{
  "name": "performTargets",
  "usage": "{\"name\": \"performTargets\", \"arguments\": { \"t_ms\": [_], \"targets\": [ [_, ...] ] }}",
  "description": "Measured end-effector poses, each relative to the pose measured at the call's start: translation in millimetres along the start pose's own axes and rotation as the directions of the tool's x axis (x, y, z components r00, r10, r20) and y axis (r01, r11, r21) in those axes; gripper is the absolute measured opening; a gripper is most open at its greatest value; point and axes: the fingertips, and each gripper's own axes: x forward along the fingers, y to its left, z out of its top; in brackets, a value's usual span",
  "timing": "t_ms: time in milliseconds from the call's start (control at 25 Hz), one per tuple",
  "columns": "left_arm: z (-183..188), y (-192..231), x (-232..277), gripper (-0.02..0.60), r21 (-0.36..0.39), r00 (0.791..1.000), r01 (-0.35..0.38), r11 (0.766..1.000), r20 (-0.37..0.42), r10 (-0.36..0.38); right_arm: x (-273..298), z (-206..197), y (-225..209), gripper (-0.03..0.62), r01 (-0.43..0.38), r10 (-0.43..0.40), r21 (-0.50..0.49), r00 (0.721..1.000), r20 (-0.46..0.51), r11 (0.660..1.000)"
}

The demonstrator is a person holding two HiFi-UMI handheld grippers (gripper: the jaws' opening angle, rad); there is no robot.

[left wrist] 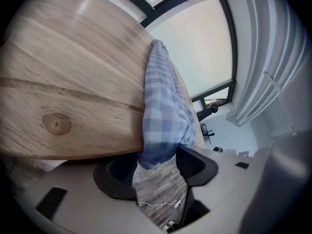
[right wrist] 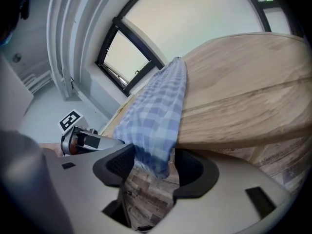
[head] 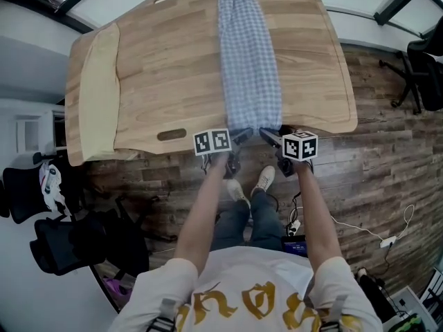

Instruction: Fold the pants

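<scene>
Here, left gripper (left wrist: 158,167) and right gripper (right wrist: 152,169) stand open at the near table (head: 166,75) edge, the pants (head: 248,61) hem hanging loose between their jaws. Pants lie lengthwise across the table; crosswise folding is apparently not yet begun.

From the head camera we look steeply down past our own arms (head: 208,206) onto the near edge of a wooden table (head: 173,81), floor (head: 374,185) below. The camera on the left gripper (left wrist: 156,167) sits low, right up against that edge, facing along the tabletop toward the windows (left wrist: 195,48). The camera on the right gripper (right wrist: 148,167) does likewise from the other side. All three views share the table's near edge and the checked pants (head: 248,68) draped over it.
</scene>
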Motion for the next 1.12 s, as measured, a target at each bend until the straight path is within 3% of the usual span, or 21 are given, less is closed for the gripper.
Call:
{"name": "performTargets", "arguments": {
  "t_ms": [40, 80, 200, 280, 640, 880, 1120],
  "targets": [
    [0.0, -1.5, 0.0, 0.261, 0.007, 1.000, -0.005, 1.000, -0.008, 0.005, -0.1, -0.2, 0.8, 0.263, -0.001, 0.001, -0.006, 1.000, -0.007, 1.000],
    [-0.7, -3.0, 0.3, 0.232, 0.018, 1.000, -0.013, 1.000, -0.019, 0.014, -0.6, -1.4, 1.7, 0.191, 0.000, 0.000, -0.019, 1.000, -0.019, 1.000],
    [-4.4, -7.9, 0.8, 0.157, 0.055, 0.997, -0.042, 0.998, -0.055, 0.045, -5.4, -5.9, 8.1, 0.096, 0.019, -0.026, -0.113, 0.998, -0.059, 0.993],
    [-6.8, -11.7, -0.9, 0.131, 0.065, 0.996, -0.048, 0.997, -0.066, 0.053, -12.2, -5.6, 15.5, 0.069, 0.022, -0.033, -0.159, 0.997, -0.070, 0.987],
    [-17.9, -45.0, -30.1, 0.097, 0.118, 0.996, -0.019, 0.993, -0.089, 0.030, -50.9, 6.8, 54.8, 0.057, -0.016, 0.005, -0.194, 0.998, -0.056, 0.981],
    [-9.3, -76.7, -56.4, 0.097, 0.274, 0.987, -0.048, 0.960, -0.134, 0.087, -72.4, 22.2, 81.2, 0.057, 0.041, -0.047, -0.175, 0.999, -0.026, 0.984],
    [-1.0, -101.8, -89.1, 0.097, 0.286, 0.990, 0.020, 0.958, -0.137, 0.021, -96.7, 41.9, 119.3, 0.056, 0.061, -0.059, -0.123, 0.998, 0.020, 0.991]
  ]
}}
